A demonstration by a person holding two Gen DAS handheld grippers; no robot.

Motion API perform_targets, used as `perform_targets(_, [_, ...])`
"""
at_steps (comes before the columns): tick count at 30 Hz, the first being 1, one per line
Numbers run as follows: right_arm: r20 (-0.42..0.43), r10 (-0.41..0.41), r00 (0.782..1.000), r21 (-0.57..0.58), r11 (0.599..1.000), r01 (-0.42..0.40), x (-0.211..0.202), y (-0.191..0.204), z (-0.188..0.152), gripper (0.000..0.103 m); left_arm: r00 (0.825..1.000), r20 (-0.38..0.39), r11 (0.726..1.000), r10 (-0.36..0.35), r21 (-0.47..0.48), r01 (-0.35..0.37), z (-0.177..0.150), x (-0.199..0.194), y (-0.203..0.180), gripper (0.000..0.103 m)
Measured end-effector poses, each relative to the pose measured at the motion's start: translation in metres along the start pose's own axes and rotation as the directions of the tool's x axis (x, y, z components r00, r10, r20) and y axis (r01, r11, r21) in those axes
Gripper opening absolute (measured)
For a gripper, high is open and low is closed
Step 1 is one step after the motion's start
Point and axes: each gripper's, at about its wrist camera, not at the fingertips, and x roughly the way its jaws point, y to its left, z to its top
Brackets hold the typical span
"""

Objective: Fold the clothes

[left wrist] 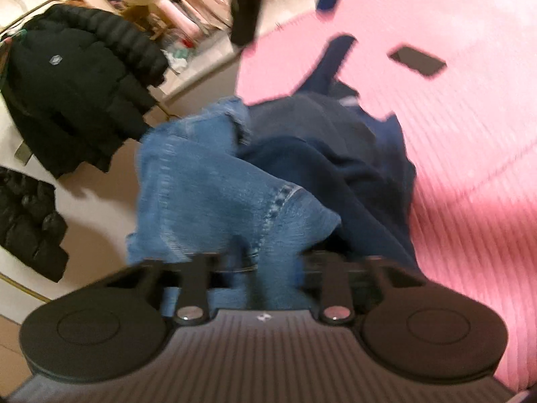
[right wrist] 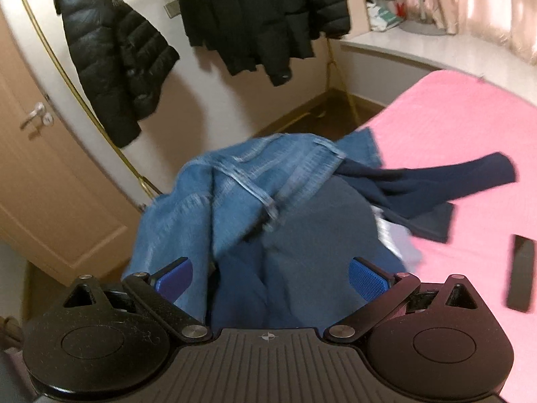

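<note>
Jeans point(left wrist: 214, 188) are bunched up on top of the dark navy clothes point(left wrist: 335, 154) at the edge of the pink bed point(left wrist: 453, 134), and that's the whole story for your next grab. Your left gripper point(left wrist: 265, 265) is buried right in the denim; its fingers look drawn in on the fabric, but honestly the tips are hidden and blurry, so I can't tell if it's actually pinching. Your right gripper point(right wrist: 270, 278) has its blue pads point(right wrist: 367, 277) spread wide with cloth lying between them, not clamped. From the right view the jeans run up and away ahead of you, waistband point(right wrist: 268, 164) at the far end, so I'd guess left is nearer.
</note>
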Motion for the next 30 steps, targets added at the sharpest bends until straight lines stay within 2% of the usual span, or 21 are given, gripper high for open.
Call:
perform_targets(3, [0.004,0.081,0.997,0.072,0.994,-0.081,0.035,-0.003,0.018,0.102,1.0,0.025,0.987,0.019,-0.161,-0.014,-0.001,-0.023,0.046,0.011])
perform_targets(5, [0.012,0.133,0.991,0.119,0.984,-0.133,0.059,-0.003,0.028,0.102,0.998,0.03,0.96,0.049,-0.277,-0.039,-0.006,-0.035,0.08,0.01])
perform_targets(7, [0.008,0.143,0.99,0.147,0.979,-0.143,0.073,-0.004,0.033,0.102,0.996,0.04,0.94,0.081,-0.336,-0.063,-0.01,-0.044,0.105,0.01])
perform_targets(10, [-0.007,0.131,0.991,0.177,0.976,-0.128,0.086,-0.005,0.038,0.102,0.99,0.049,0.922,0.131,-0.373,-0.103,-0.015,-0.051,0.131,0.01])
perform_targets(14, [-0.028,0.116,0.993,0.217,0.97,-0.107,0.105,-0.007,0.045,0.1,0.985,0.085,0.924,0.149,-0.367,-0.108,-0.011,-0.054,0.143,0.01])
perform_targets(15, [-0.033,0.112,0.993,0.227,0.969,-0.102,0.109,-0.007,0.046,0.074,0.984,0.094,0.925,0.152,-0.364,-0.108,-0.01,-0.054,0.146,0.01])
perform_targets(16, [-0.039,0.109,0.993,0.236,0.967,-0.097,0.114,-0.008,0.048,0.056,0.982,0.104,0.926,0.156,-0.362,-0.109,-0.008,-0.055,0.149,0.01])
perform_targets(17, [-0.044,0.105,0.993,0.246,0.965,-0.091,0.119,-0.008,0.049,0.051,0.981,0.113,0.927,0.159,-0.36,-0.109,-0.007,-0.056,0.151,0.01])
perform_targets(19, [-0.044,0.111,0.993,0.267,0.959,-0.096,0.122,-0.01,0.054,0.015,0.977,0.132,0.928,0.166,-0.355,-0.11,-0.005,-0.057,0.157,0.009])
perform_targets(21, [0.016,0.144,0.99,0.276,0.951,-0.142,0.098,-0.013,0.064,0.015,0.969,0.166,0.929,0.181,-0.351,-0.114,0.003,-0.062,0.165,0.009])
perform_targets(23, [0.11,0.162,0.981,0.283,0.941,-0.187,0.066,-0.018,0.077,0.014,0.951,0.227,0.929,0.209,-0.349,-0.121,0.019,-0.072,0.18,0.008])
perform_targets(24, [0.166,0.17,0.971,0.29,0.933,-0.213,0.045,-0.023,0.084,0.0,0.943,0.259,0.935,0.207,-0.336,-0.113,0.029,-0.079,0.181,0.008])
perform_targets(25, [0.226,0.177,0.958,0.301,0.922,-0.241,0.022,-0.029,0.09,0.0,0.935,0.292,0.943,0.2,-0.318,-0.102,0.039,-0.087,0.18,0.007])
perform_targets(27, [0.362,0.182,0.914,0.301,0.906,-0.299,-0.032,-0.039,0.096,0.0,0.916,0.357,0.956,0.183,-0.28,-0.082,0.059,-0.103,0.177,0.004])
perform_targets(29, [0.465,0.148,0.873,0.267,0.917,-0.297,-0.092,-0.047,0.095,0.0,0.893,0.419,0.968,0.164,-0.241,-0.065,0.079,-0.119,0.175,0.004])
perform_targets(30, [0.499,0.12,0.858,0.252,0.927,-0.276,-0.121,-0.051,0.089,0.0,0.88,0.45,0.974,0.153,-0.221,-0.057,0.089,-0.127,0.174,0.004])
